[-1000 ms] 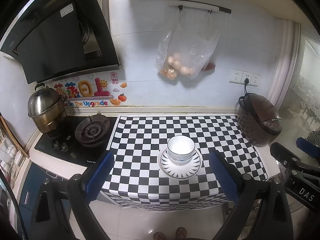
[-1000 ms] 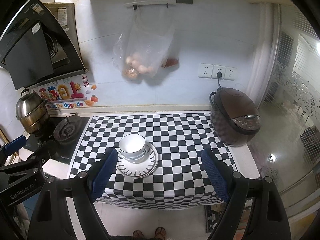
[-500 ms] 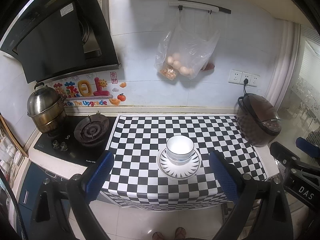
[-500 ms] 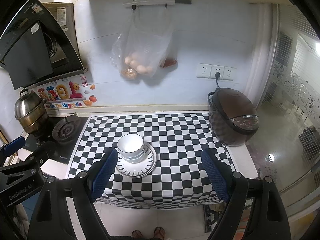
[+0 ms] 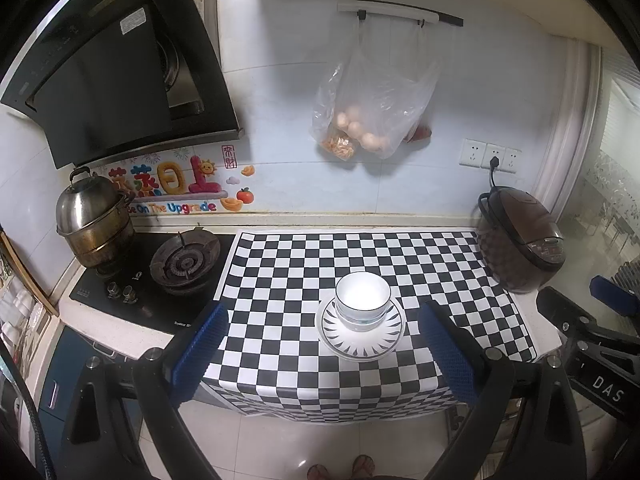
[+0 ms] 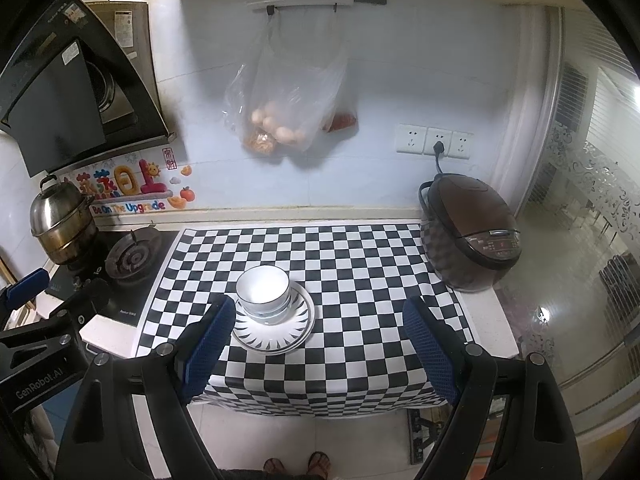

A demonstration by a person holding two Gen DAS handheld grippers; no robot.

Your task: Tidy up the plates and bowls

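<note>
A white bowl [image 5: 362, 300] stands stacked on another bowl, on a white plate with a dark ray pattern [image 5: 360, 340], on the checkered counter mat. The stack also shows in the right wrist view, bowl [image 6: 263, 291] on plate [image 6: 273, 334]. My left gripper [image 5: 326, 350] is open and empty, held back from the counter's front edge, in line with the stack. My right gripper [image 6: 320, 344] is open and empty, also back from the edge, with the stack near its left finger.
A brown rice cooker [image 5: 520, 248] stands at the mat's right end. A gas hob [image 5: 184, 260] and a steel steamer pot [image 5: 94, 220] are on the left. A plastic bag of eggs [image 5: 368, 120] hangs on the wall. The checkered mat [image 5: 304, 280] covers the counter.
Both grippers have drawn back slightly from the counter; the stack looks a little smaller and farther. Nothing on the counter moved.
</note>
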